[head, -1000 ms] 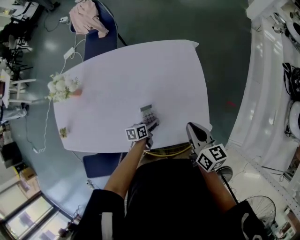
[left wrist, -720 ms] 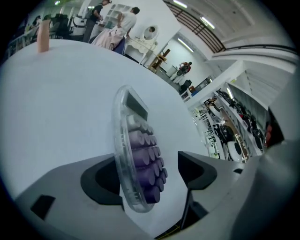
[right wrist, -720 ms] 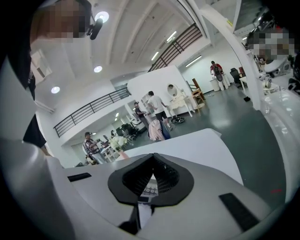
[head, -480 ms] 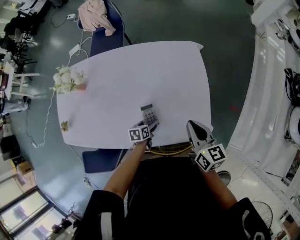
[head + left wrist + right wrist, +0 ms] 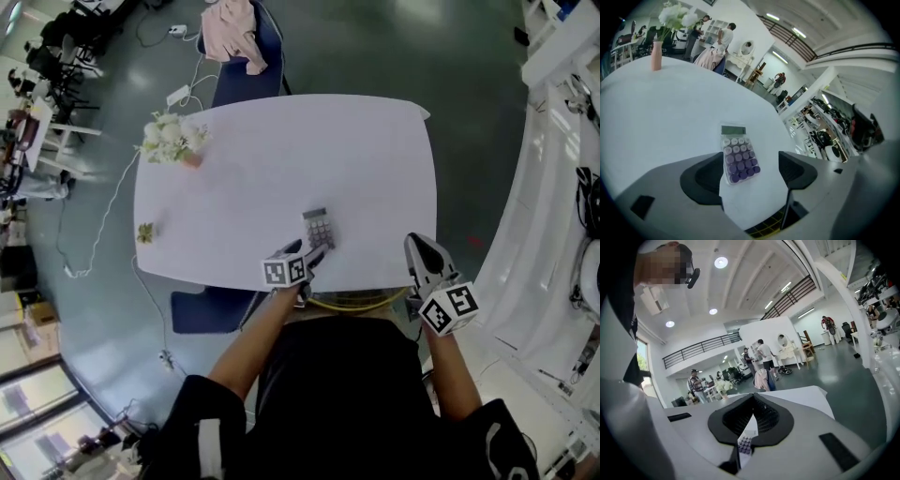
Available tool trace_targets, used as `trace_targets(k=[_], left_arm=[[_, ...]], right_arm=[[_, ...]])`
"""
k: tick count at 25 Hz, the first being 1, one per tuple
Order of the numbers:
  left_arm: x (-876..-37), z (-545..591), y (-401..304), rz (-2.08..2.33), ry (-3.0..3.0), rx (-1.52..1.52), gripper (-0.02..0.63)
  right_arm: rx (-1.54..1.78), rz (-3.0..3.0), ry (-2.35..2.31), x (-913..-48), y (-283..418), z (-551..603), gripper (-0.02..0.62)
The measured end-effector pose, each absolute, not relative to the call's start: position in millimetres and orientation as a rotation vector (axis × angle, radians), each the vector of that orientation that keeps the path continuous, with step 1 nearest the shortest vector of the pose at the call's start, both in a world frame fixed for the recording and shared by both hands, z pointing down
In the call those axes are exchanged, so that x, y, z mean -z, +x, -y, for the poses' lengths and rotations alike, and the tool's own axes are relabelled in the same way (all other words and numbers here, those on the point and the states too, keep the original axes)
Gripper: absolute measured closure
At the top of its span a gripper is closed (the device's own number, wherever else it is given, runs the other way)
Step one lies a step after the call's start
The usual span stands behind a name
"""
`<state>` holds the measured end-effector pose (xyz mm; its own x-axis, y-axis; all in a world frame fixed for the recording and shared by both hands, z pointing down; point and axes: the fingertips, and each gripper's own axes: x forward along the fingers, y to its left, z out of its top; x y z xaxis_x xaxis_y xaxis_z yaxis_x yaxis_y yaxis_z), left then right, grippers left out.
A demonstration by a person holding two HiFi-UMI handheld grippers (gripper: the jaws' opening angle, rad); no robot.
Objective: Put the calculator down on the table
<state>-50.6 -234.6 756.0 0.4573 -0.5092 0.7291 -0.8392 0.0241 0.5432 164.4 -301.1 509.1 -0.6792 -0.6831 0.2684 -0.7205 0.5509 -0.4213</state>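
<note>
At twelve o'clock of my wide-spread left tongs (image 5: 750, 172) lies the purple-keyed clear calculator (image 5: 738, 153); I'd lift straight off; right tongs (image 5: 753, 413) closed, empty.

**Table Tally: Singles and Two Pairs**

One calculator (image 5: 319, 228) is lying on one white table (image 5: 375, 159). Two grippers are showing: one left gripper (image 5: 312, 255), one right gripper (image 5: 420, 248). One vase of white flowers (image 5: 173, 141) and one small sprig (image 5: 144, 232) are sharing the tabletop. One blue chair (image 5: 246, 80) is carrying one pink garment (image 5: 234, 33); a second blue chair (image 5: 202, 309) is making two.
</note>
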Motion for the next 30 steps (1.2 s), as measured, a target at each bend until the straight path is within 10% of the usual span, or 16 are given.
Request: trace_targets(k=[13,21,30], left_arm=[[-522,144,-98,1.328,2.096,0.087,0.273],[-436,67,-172,1.571,2.181,0.223,0.565],[-403,24,-195,1.679,2.267,0.182,0.598]], right_arm=[[-0.64,2.722,1.125,-464,78,211,0.597],[-0.501,2.757,1.129,-426,35,149,0.597],[-0.379,2.738,1.185,-408,19,106,0.597]])
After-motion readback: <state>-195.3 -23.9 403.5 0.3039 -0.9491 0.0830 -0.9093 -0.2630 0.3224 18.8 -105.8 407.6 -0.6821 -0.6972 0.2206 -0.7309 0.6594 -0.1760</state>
